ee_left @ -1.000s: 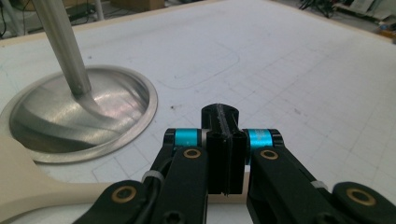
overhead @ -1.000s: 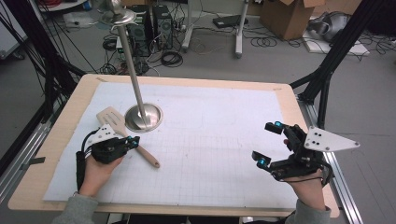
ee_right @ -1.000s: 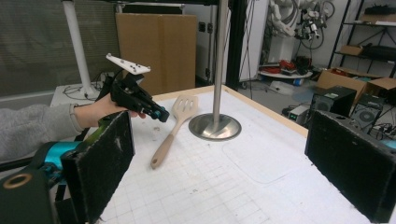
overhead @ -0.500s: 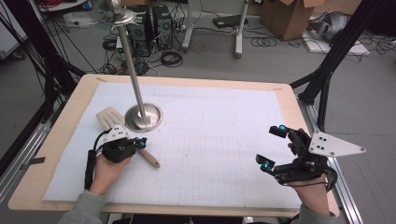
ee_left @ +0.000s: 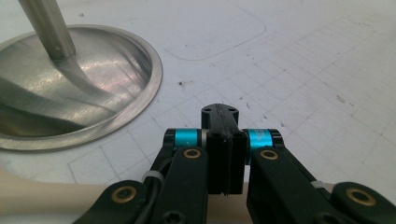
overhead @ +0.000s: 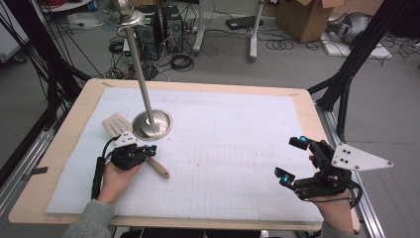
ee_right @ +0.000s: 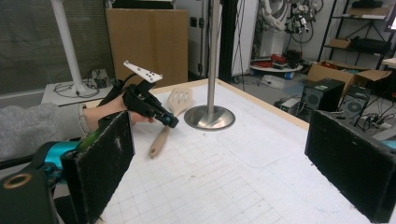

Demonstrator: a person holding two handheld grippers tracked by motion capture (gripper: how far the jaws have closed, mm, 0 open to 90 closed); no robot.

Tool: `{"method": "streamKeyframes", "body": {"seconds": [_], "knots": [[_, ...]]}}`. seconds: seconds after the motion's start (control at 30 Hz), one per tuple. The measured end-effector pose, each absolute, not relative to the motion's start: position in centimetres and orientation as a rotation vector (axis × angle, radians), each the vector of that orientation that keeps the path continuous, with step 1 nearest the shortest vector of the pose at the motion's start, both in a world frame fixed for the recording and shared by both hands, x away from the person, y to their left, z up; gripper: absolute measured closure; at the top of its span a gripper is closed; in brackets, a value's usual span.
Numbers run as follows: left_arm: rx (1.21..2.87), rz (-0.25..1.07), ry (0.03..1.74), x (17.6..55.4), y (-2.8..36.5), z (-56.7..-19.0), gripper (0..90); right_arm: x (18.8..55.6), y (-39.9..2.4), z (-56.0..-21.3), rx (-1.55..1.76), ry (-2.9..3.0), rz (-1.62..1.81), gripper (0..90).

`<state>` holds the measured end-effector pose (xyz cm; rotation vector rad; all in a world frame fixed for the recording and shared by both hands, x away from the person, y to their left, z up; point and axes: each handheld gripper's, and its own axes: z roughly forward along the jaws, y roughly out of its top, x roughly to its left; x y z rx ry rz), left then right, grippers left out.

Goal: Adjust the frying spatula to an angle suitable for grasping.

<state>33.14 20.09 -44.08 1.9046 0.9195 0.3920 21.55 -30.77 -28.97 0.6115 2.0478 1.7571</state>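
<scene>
My left claw (overhead: 148,150) hovers jaws pressed together, gripping nothing, just over the wooden spatula (overhead: 157,166) lying near the surface's left edge beside the steel stand base (overhead: 152,124). My right claw (overhead: 291,159) waits wide open and empty by the right edge. Step: lining up on the handle. Next I judge: part the jaws, straddle it, close.
</scene>
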Motion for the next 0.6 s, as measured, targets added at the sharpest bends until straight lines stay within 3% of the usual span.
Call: {"method": "streamKeyframes", "body": {"seconds": [0.6], "knots": [[1.921, 0.405, 0.975, 34.00, 20.58, -44.76, 89.6, 21.55, -30.56, -29.16, 0.604, 2.064, 1.750, 7.2]]}}
